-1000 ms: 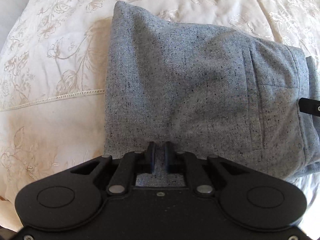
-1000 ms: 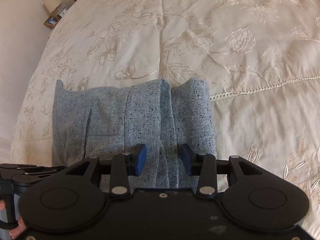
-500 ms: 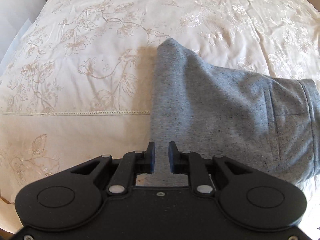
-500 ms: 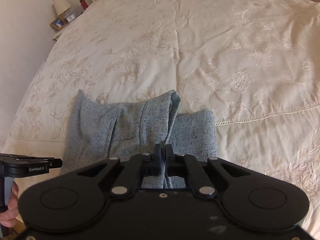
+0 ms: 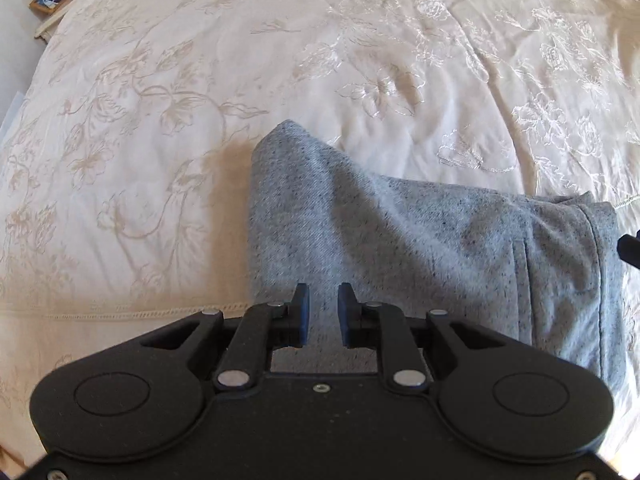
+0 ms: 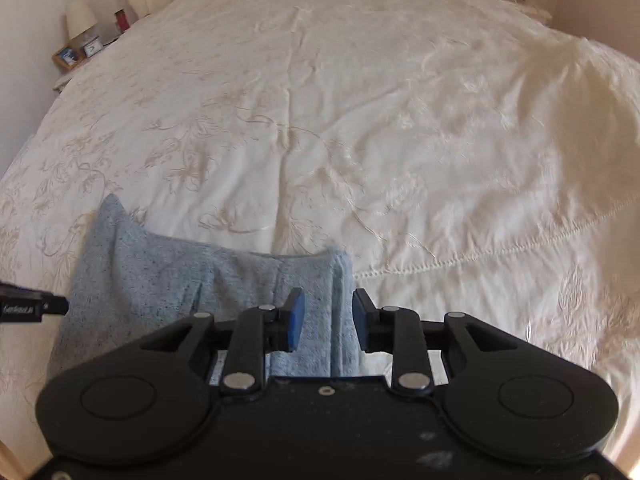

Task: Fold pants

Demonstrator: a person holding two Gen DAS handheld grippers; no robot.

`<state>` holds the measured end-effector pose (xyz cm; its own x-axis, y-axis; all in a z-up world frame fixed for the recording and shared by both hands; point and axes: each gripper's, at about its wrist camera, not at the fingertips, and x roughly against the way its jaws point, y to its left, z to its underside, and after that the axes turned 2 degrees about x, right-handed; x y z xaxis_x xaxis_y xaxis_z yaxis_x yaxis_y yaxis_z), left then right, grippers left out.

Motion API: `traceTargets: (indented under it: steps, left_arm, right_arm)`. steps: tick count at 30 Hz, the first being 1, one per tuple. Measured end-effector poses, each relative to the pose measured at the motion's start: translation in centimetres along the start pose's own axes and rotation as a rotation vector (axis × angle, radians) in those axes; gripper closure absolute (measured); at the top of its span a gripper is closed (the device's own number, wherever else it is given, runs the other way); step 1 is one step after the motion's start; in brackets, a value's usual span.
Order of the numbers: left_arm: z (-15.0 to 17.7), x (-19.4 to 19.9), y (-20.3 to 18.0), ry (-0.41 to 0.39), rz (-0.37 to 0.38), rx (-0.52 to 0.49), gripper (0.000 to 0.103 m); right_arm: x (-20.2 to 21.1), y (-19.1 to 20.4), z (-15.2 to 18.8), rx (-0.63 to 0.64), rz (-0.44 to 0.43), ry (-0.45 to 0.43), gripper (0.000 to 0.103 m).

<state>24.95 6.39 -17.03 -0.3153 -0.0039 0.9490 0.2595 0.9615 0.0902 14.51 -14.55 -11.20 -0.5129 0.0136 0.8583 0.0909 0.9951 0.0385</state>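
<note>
Home bedroom, embroidered bedspread (image 6: 360,120), bedside lamp (image 6: 80,18)

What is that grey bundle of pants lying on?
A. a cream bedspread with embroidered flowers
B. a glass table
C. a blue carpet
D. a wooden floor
A: the folded grey pants rest on a cream bedspread stitched with floral patterns, which fills both wrist views around them.

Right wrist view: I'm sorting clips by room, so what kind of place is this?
Most likely a bedroom: a wide bed under an embroidered cream cover, a nightstand with a lamp beside it, and grey pants folded on top.
</note>
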Motion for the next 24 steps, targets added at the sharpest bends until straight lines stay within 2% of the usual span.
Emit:
traceTargets:
  steps: [2,5,7,10,15,24]
  left_arm:
    - [-1.0,-2.0,-0.8,0.035,-0.019,-0.011,0.076]
    - [-1.6,-4.7,-1.5,0.101,-0.034,-0.021,0.077]
    - [-1.8,-5.7,-1.7,0.110,-0.046,-0.024,0.077]
    - [-1.8,-6.0,-2.0,0.104,-0.071,-0.034,0.080]
    - [-1.9,-6.8,-2.0,0.110,-0.069,-0.035,0.087]
    - [-2.6,-7.1,-1.8,0.119,-0.062,-0.017,0.089]
  right_arm:
    - [-1.6,1.0,-0.3,0.033,0.005,0.020,0.074]
    - [-5.2,2.2,-0.6,0.068,0.047,0.105,0.075]
    - [-6.9,2.7,-0.4,0.092,0.069,0.142,0.074]
    - [-7.8,3.0,-0.4,0.121,0.084,0.144,0.072]
    - [-8.4,2.9,-0.2,0.103,0.075,0.152,0.071]
    - [-9.0,2.1,-0.5,0.051,0.041,0.159,0.071]
